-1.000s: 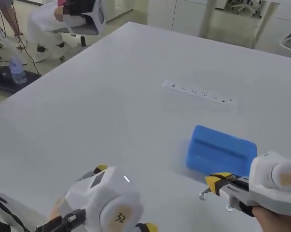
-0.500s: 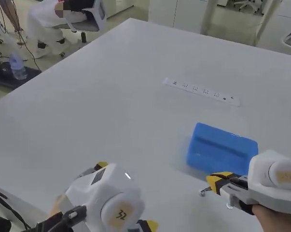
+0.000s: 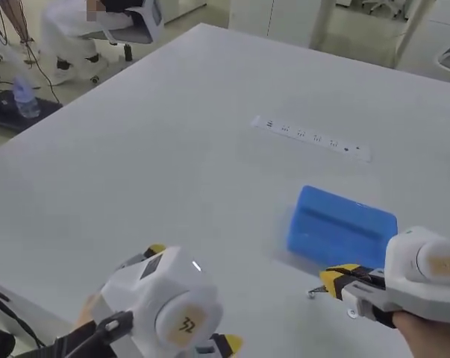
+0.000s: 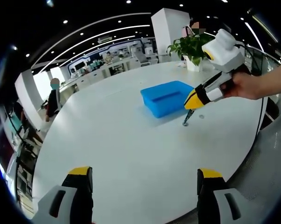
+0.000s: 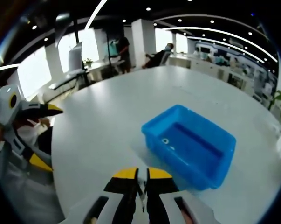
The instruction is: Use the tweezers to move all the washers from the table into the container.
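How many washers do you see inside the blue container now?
2, in the blue container: one washer by its left corner, a smaller washer just beside it; its near wall may hide more.

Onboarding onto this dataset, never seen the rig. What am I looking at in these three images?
There is no robot. A person holds a two-jaw gripper in each hand. The head view comes from a headset camera looking down at the white table. The two round pictures come from fisheye cameras, one riding on each gripper. The left gripper has its jaws wide apart and holds nothing. The right gripper is shut on tweezers, which point down at the table beside the blue container. Two small bits, apparently washers, lie inside it. A white power strip lies farther back.
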Available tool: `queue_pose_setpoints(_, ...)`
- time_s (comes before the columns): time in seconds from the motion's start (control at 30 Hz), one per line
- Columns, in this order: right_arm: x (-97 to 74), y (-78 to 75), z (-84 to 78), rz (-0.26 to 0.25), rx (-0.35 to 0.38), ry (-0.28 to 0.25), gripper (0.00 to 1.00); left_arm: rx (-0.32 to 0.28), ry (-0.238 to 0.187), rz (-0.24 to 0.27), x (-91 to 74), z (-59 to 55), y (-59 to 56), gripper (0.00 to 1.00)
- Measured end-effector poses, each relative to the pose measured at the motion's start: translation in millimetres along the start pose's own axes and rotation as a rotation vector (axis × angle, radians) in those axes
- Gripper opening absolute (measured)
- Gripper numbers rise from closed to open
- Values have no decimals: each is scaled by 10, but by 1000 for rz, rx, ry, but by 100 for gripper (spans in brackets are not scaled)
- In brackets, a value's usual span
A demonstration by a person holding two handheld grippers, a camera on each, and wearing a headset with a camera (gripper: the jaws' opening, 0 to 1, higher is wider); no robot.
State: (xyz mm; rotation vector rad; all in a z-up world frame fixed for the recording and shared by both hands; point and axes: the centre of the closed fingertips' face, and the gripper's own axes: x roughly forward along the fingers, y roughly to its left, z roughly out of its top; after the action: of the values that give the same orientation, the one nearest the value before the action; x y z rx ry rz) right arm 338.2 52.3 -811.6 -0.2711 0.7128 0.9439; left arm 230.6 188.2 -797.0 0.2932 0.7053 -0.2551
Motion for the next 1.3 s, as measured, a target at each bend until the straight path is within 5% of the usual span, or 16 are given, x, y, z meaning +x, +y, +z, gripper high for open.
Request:
queue_pose_setpoints(0.43, -55, 25, -85, 20, 14, 36, 2, 4, 5, 2, 7, -7, -1, 94)
queue_pose_setpoints(0.63, -184, 27, -81, 47, -19, 137, 1, 8, 7, 0, 11, -9, -9, 94)
queue_pose_setpoints(0.7, -225, 54, -159, 70, -21, 217, 1, 9, 8, 0, 11, -9, -9, 94)
queue_pose_setpoints(0.9, -127, 88, -223, 68, -36, 239, 1, 9, 13, 3, 14, -18, -6, 94)
queue_pose_setpoints(1.03, -81, 109, -192, 44, -62, 208, 1, 7, 16, 5, 17, -24, 0, 94)
queue_pose_setpoints(1.1, -48, 30, -114, 4, -89, 147, 1, 8, 17, 6, 18, -26, 2, 94)
queue_pose_setpoints(1.13, -42, 22, -131, 8, -63, 160, 1, 8, 18, 4, 18, -29, -1, 94)
queue_pose_setpoints(1.3, -49, 0, -77, -18, -16, 59, 1, 12, 23, 3, 24, -39, -2, 94)
